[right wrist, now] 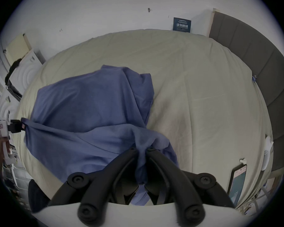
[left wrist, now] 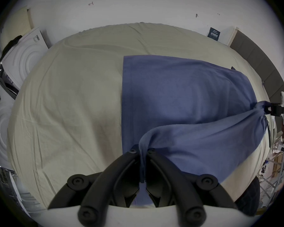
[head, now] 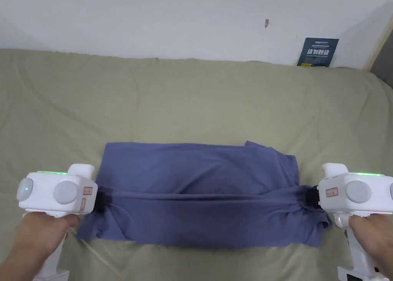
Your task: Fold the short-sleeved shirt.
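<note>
The left gripper (head: 100, 201) at nine o'clock and right gripper (head: 309, 197) at three o'clock are each pinching the blue shirt (head: 199, 178), stretching a fold across the bed (head: 192, 101).

A big bed (head: 192, 97) with a pale green sheet (head: 69, 113) holds everything. The sheet has soft wrinkles. A blue short-sleeved shirt (head: 199, 170) lies on it near the front edge, spread wide from side to side. A phone (right wrist: 238, 183) lies on the sheet near the right edge.
</note>
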A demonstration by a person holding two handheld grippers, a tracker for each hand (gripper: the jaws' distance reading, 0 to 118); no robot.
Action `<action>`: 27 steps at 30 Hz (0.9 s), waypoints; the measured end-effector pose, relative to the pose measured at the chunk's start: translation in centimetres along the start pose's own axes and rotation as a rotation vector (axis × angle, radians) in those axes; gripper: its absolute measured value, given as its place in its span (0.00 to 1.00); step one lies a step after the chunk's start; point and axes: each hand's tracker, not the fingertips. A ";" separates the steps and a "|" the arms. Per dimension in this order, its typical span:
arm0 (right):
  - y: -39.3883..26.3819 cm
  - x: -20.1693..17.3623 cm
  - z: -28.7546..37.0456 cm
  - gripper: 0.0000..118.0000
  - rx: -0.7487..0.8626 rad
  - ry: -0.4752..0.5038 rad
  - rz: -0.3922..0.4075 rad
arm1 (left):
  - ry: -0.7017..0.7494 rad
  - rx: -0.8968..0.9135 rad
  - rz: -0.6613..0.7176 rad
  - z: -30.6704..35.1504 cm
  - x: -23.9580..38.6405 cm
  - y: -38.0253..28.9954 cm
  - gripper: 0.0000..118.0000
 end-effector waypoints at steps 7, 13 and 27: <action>-5.6 -0.6 8.4 0.99 0.327 0.063 0.043 | -0.016 0.532 -0.069 10.2 1.1 -6.0 0.86; -16.5 -7.0 19.9 0.45 0.649 0.055 0.174 | 0.041 0.822 -0.137 24.2 6.1 -14.2 0.86; -25.4 -10.1 26.7 0.01 0.828 0.048 0.153 | -0.004 0.540 -0.028 22.1 4.1 -19.6 0.00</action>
